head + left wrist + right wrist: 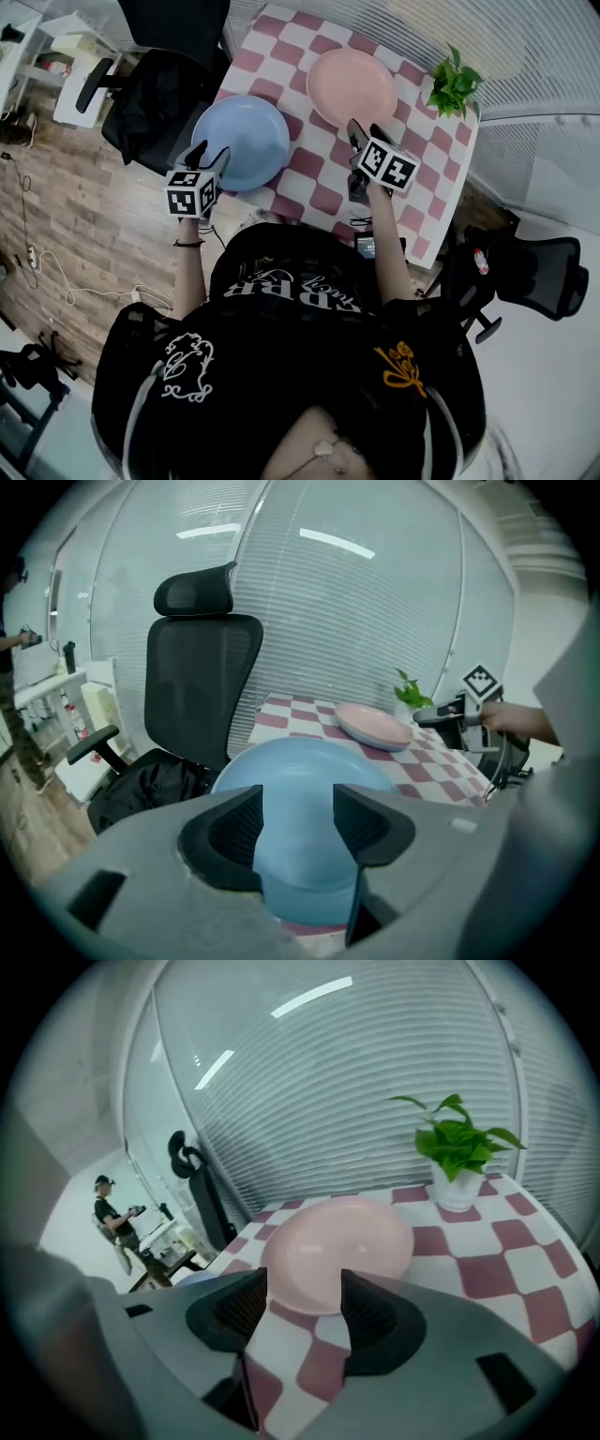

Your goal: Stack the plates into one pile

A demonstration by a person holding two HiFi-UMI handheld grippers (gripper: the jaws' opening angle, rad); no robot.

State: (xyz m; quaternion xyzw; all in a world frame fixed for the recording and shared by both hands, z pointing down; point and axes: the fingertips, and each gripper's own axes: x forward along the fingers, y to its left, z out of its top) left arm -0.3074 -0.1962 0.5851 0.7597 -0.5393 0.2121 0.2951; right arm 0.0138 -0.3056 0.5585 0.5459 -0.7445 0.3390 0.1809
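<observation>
Separately: round blue plate [242, 142], pink plate [352, 86].

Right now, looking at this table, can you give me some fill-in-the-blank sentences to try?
The blue plate lies ahead of the left gripper, whose jaws stand ____.
The pink plate sits beside a potted ____.
The tablecloth is checked pink and ____.
Missing words: open; plant; white.

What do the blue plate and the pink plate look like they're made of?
Blue plate: probably glazed ceramic or melamine; smooth, even colour, soft sheen. Pink plate: same kind by look; smooth satin surface, thick rounded rim.
</observation>
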